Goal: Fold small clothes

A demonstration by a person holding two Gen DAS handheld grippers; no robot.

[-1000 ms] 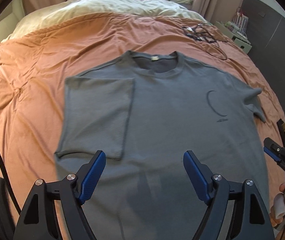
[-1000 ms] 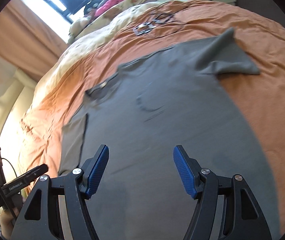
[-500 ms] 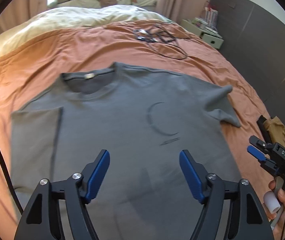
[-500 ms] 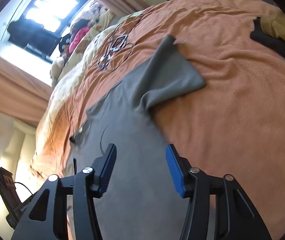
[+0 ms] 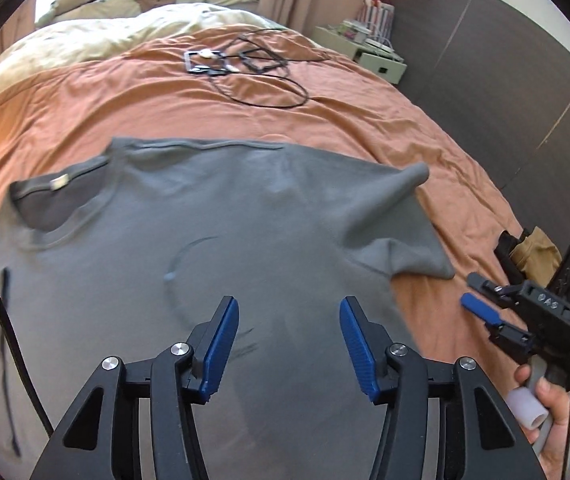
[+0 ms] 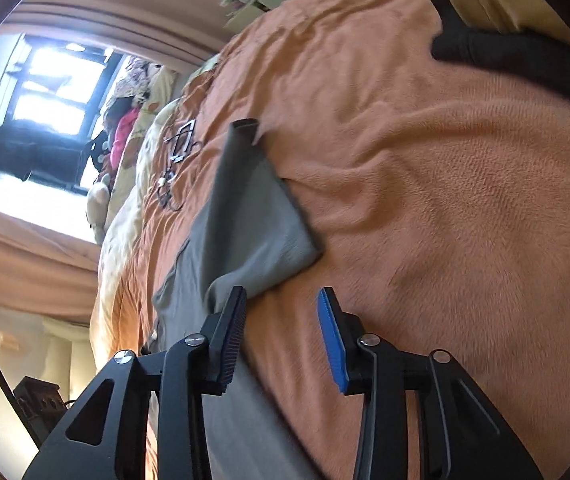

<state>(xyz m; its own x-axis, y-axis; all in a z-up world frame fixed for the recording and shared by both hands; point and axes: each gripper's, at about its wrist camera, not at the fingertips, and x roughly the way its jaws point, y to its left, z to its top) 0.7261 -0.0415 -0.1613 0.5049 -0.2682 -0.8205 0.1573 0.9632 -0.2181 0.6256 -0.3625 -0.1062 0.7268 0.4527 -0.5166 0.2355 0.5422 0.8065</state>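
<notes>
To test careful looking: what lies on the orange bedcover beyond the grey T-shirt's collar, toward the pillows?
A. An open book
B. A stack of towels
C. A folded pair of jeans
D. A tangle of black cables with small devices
D: in the left wrist view, black cables loop across the orange bedcover past the grey T-shirt.

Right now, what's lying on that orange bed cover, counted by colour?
Grey: 1, the T-shirt
Black: 2, the cable tangle and a dark cloth
Tan: 1, a bundle
Total: 4
</notes>
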